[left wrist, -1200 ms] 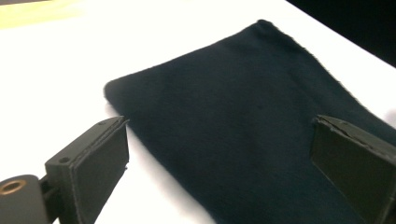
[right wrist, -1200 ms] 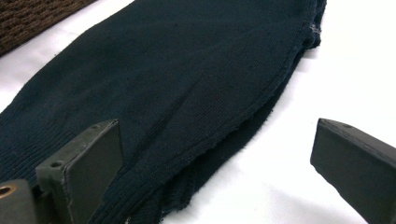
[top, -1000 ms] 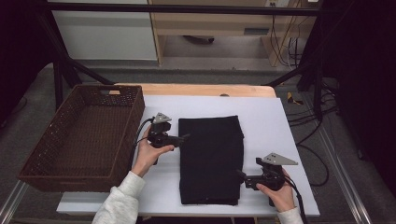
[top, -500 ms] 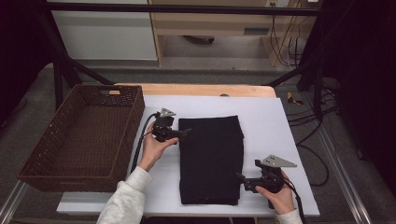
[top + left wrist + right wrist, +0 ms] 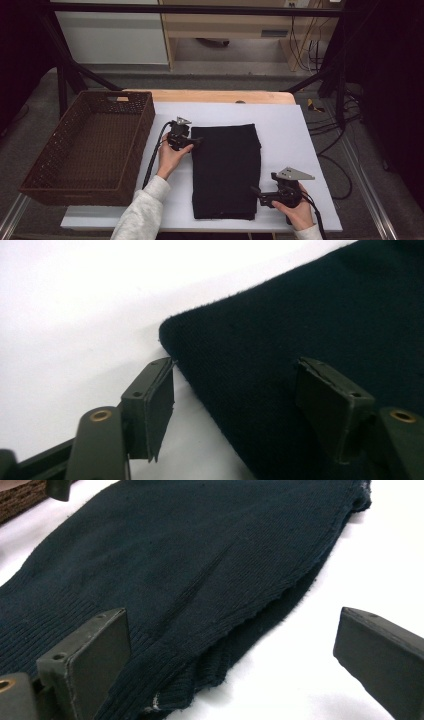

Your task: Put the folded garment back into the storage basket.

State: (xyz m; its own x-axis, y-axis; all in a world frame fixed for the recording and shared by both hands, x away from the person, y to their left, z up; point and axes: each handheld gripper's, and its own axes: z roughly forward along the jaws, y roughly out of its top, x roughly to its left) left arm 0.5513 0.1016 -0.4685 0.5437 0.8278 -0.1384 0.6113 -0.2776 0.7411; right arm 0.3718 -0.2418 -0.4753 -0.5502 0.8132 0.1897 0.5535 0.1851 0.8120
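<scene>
— Where is the right gripper (image 5: pixel 256 192)?
— At the near right edge of the folded sweater (image 5: pixel 226 170), jaws spread wide astride its hem, not pressing.
— And the left gripper (image 5: pixel 198 142)?
— At the far left corner, jaws just closing, cloth between them, not yet pinched.
— Around them?
— A white table (image 5: pixel 295 135), a wicker basket (image 5: pixel 90 145) at its left edge, grey floor beyond.

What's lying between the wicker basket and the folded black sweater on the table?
In the high view, the left hand-held gripper with its trailing cable sits between the wicker basket and the folded black sweater, over white table cover.
</scene>
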